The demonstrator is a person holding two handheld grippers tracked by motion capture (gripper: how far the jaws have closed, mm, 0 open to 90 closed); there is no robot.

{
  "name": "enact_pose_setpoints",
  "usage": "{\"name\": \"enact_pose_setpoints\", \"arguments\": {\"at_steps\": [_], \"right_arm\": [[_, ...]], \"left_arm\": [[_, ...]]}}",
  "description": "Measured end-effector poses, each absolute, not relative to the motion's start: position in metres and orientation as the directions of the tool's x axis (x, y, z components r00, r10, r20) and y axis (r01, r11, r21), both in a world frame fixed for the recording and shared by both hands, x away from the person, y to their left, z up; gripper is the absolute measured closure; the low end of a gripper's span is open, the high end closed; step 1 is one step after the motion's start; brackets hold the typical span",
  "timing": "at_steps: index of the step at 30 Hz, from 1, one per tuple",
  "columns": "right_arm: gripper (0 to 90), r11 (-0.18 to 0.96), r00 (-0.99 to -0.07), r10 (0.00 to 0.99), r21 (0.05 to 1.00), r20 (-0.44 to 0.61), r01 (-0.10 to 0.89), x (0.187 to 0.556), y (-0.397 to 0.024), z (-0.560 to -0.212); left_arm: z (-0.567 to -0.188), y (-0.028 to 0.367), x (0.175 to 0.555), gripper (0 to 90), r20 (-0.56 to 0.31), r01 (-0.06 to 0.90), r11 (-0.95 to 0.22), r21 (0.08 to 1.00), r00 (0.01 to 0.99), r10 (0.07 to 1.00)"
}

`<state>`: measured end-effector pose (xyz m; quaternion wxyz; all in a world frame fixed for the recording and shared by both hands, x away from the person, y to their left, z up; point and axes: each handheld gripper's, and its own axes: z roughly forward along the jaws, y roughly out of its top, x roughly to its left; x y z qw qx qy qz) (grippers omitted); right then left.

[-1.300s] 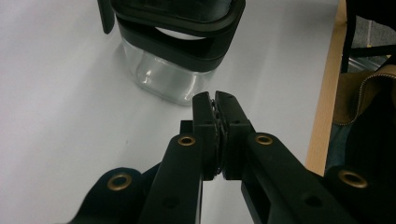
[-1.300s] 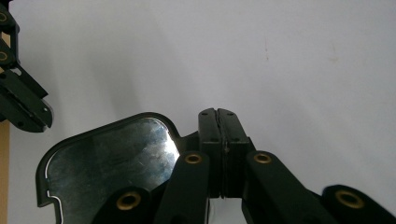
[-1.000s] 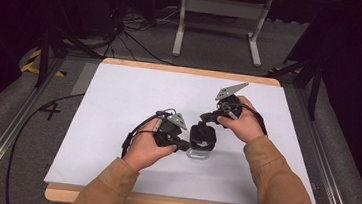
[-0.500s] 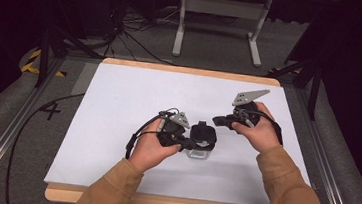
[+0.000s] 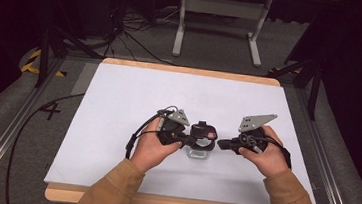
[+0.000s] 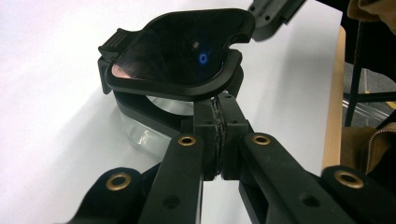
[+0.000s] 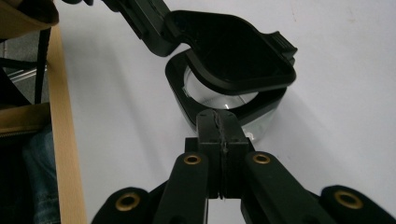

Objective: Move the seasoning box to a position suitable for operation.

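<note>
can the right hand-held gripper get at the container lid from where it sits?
Probably yes: the right hand-held gripper sits shut beside the container, bare mat between; the raised lid faces it, though the left hand-held gripper crowds the far side.

Even overhead light falls on the white table [image 5: 116, 126]; the surroundings are dark and the high view is soft. Close up, the lid [image 6: 182, 51] reflects a blue glint, and the jaws are blurred.
</note>
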<state>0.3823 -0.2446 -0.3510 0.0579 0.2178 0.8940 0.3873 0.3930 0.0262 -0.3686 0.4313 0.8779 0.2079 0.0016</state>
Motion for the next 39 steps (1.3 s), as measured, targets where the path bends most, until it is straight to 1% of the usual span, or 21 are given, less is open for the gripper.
{"name": "enact_pose_setpoints", "arguments": {"at_steps": [7,9,14,17,22,26,33,39], "right_arm": [[90.0,0.576,-0.902,0.428,0.75,0.061,0.324,0.381,-0.233,-0.352],[90.0,0.569,-0.903,0.426,0.757,0.061,0.32,0.382,-0.232,-0.352],[90.0,0.549,-0.898,0.437,0.773,0.057,0.316,0.383,-0.232,-0.35],[90.0,0.539,-0.895,0.441,0.78,0.06,0.318,0.385,-0.231,-0.348],[90.0,0.529,-0.894,0.444,0.789,0.057,0.313,0.389,-0.227,-0.343],[90.0,0.522,-0.893,0.448,0.797,0.047,0.304,0.392,-0.225,-0.339],[90.0,0.488,-0.882,0.468,0.818,0.048,0.304,0.401,-0.22,-0.334],[90.0,0.485,-0.876,0.481,0.823,0.029,0.294,0.408,-0.216,-0.329]], "left_arm": [[-0.37,0.024,0.392,89.4,-0.177,0.362,-0.52,0.773,0.912,0.371],[-0.369,0.024,0.391,89.4,-0.17,0.356,-0.533,0.768,0.915,0.366],[-0.372,0.019,0.389,89.5,-0.161,0.345,-0.502,0.793,0.914,0.373],[-0.374,0.016,0.389,89.5,-0.151,0.339,-0.511,0.79,0.915,0.373],[-0.378,0.014,0.39,89.6,-0.159,0.348,-0.517,0.782,0.913,0.375],[-0.379,0.013,0.388,89.7,-0.125,0.323,-0.523,0.789,0.917,0.378],[-0.379,0.013,0.389,89.8,-0.127,0.324,-0.519,0.791,0.917,0.379],[-0.381,0.012,0.389,89.8,-0.126,0.324,-0.514,0.795,0.915,0.382]]}}
